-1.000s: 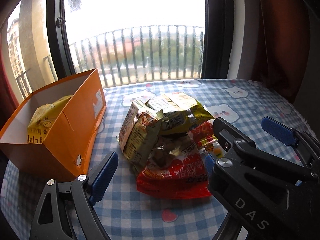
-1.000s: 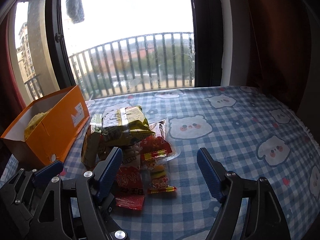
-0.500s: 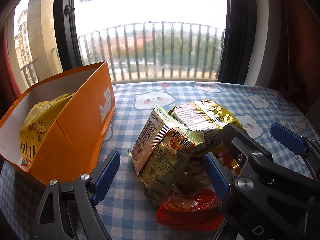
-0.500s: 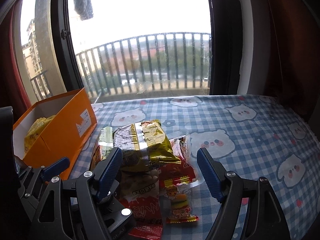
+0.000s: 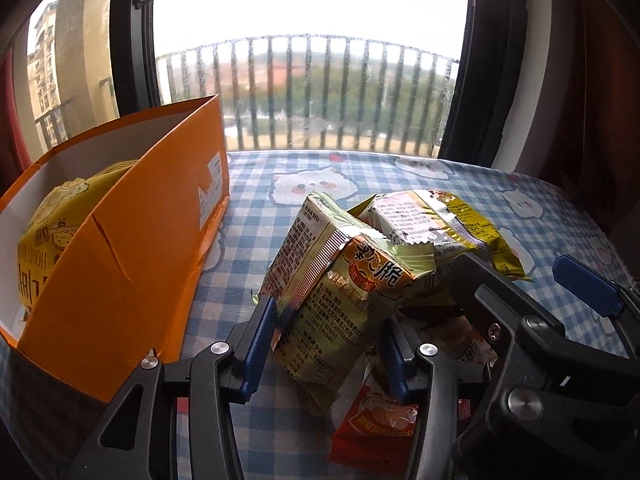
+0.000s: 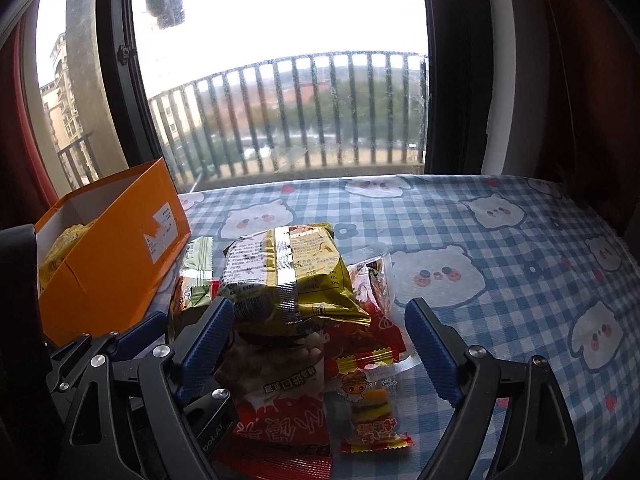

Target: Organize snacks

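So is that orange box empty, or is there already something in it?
Not empty. The orange box is open-topped, and a yellow snack bag sits inside it. The other packets lie outside on the checked tablecloth.

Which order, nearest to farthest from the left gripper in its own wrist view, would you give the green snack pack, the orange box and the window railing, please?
1. Green snack pack, between the left gripper fingers.
2. Orange box, to the left.
3. Window railing, outside, far behind.
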### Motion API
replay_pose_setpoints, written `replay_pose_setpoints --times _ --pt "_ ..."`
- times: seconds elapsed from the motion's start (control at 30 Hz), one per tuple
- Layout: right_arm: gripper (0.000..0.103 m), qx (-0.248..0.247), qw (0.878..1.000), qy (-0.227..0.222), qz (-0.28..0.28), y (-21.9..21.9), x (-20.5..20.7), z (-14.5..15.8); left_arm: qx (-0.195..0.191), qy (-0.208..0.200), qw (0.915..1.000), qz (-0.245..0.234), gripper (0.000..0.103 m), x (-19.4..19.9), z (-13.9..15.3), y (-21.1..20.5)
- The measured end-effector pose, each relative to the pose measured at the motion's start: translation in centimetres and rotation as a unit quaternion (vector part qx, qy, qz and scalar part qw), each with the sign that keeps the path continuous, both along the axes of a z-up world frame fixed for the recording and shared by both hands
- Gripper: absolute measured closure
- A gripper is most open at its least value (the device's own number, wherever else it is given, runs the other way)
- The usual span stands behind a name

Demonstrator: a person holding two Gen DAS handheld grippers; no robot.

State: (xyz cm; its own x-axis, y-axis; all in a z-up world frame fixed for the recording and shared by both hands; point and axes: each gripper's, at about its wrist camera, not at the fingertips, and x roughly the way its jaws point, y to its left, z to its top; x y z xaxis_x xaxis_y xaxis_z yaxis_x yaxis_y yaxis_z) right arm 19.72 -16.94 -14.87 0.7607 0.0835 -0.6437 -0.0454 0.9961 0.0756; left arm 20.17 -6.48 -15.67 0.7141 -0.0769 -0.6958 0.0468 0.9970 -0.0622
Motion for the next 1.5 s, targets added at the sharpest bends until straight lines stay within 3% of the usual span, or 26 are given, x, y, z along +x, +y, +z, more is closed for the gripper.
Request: replay_pose_setpoints --times 0.47,0.67,0.77,0.97,1.13,1.5 --pt "0.006 -0.037 0.999 0.021 0.016 2.5 3.3 -1.2 0.005 -0.014 0.9997 0.021 0.058 0.6 -0.2 0.7" --pt "0.006 -0.029 0.999 0.024 0.012 2.3 3.9 -2.2 0.007 -0.022 0.9995 0.024 0.058 0.9 -0.5 0.6" --pt "0.016 -0.029 0.999 0.020 0.012 2.3 3.8 -2.2 0.009 -0.024 0.9994 0.023 0.059 0.8 -0.4 0.7" --pt "0.017 -0.022 0.999 0.016 0.015 2.3 3.0 -1.8 0.011 -0.029 0.9994 0.016 0.062 0.2 0.0 0.6" --pt "0.018 -0.018 1.000 0.007 0.009 1.9 1.8 -1.0 0.021 -0.048 0.9986 0.007 0.072 -1.2 0.8 0.3" --pt "0.018 -0.001 1.000 0.000 0.006 1.7 -1.3 0.2 0.026 -0.062 0.9977 0.001 0.076 -4.2 1.8 0.0"
